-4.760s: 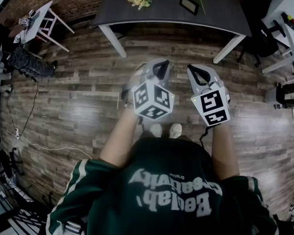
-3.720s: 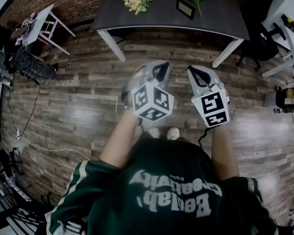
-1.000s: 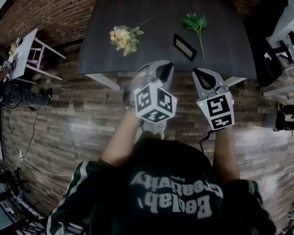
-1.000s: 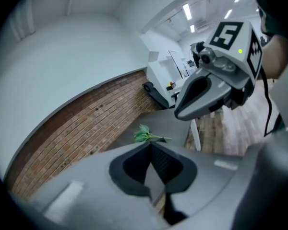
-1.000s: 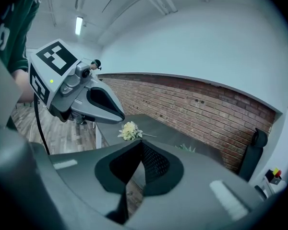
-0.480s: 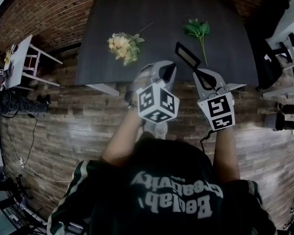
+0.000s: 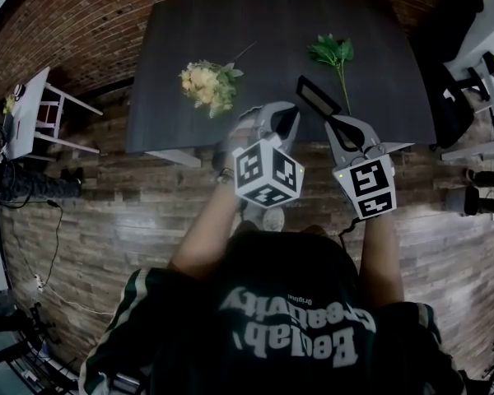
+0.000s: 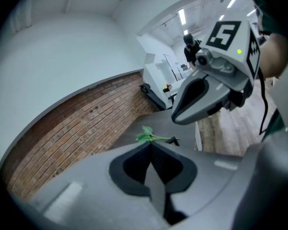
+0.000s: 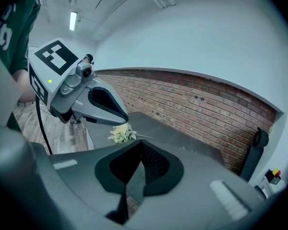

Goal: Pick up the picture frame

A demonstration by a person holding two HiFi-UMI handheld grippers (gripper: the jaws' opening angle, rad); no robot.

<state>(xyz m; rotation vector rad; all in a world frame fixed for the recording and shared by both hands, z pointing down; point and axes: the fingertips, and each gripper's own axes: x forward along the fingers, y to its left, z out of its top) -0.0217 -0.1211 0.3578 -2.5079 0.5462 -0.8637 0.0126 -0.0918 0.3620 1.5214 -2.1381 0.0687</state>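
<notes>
Picture frame [image 7: 319,98] nearer right gripper [image 7: 334,123] than before

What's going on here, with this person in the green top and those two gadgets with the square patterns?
A person holds a two-jaw gripper in each hand at the near edge of a dark table. On it are a bunch of yellow flowers, a green sprig and a small picture frame. The left gripper and right gripper both have their jaws together and hold nothing. The frame sits just beyond the right gripper's tips, untouched.
</notes>
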